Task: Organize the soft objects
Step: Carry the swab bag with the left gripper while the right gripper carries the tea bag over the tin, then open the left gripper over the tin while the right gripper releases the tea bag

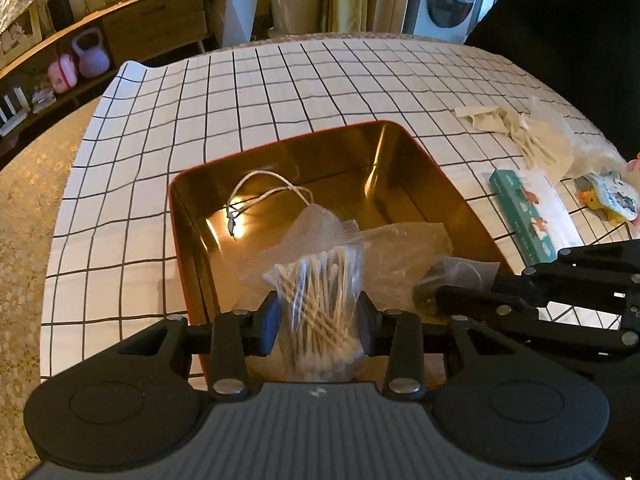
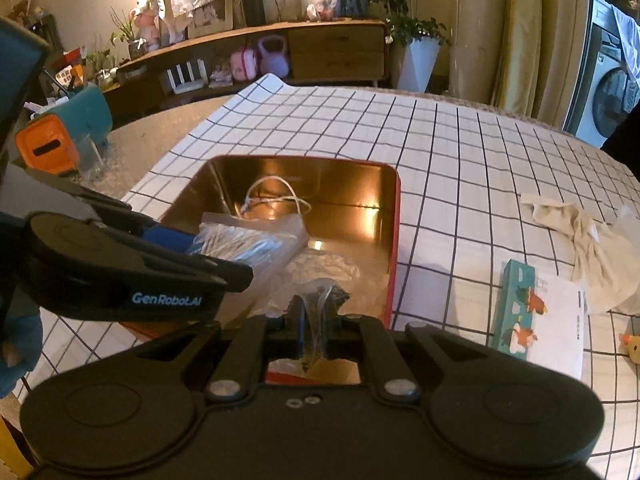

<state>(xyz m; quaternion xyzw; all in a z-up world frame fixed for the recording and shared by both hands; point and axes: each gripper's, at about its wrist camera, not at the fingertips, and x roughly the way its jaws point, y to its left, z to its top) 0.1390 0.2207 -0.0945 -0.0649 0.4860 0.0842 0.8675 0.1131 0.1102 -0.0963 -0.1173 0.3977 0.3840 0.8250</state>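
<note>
The left claw [image 1: 318,320] is clamped on a clear plastic bag of wooden cotton swabs [image 1: 320,304], held over the near edge of the red square tin with a shiny gold inside [image 1: 384,136]. A white cord [image 1: 264,188] lies on the tin's floor. The right claw [image 2: 314,334] is pinched on a small crumpled clear bag [image 2: 320,292], its contents possibly dark, above the tin. Further right on the grid-patterned desk [image 1: 280,80] lie a teal illustrated box [image 2: 536,316] and cream cloth [image 2: 588,240].
</note>
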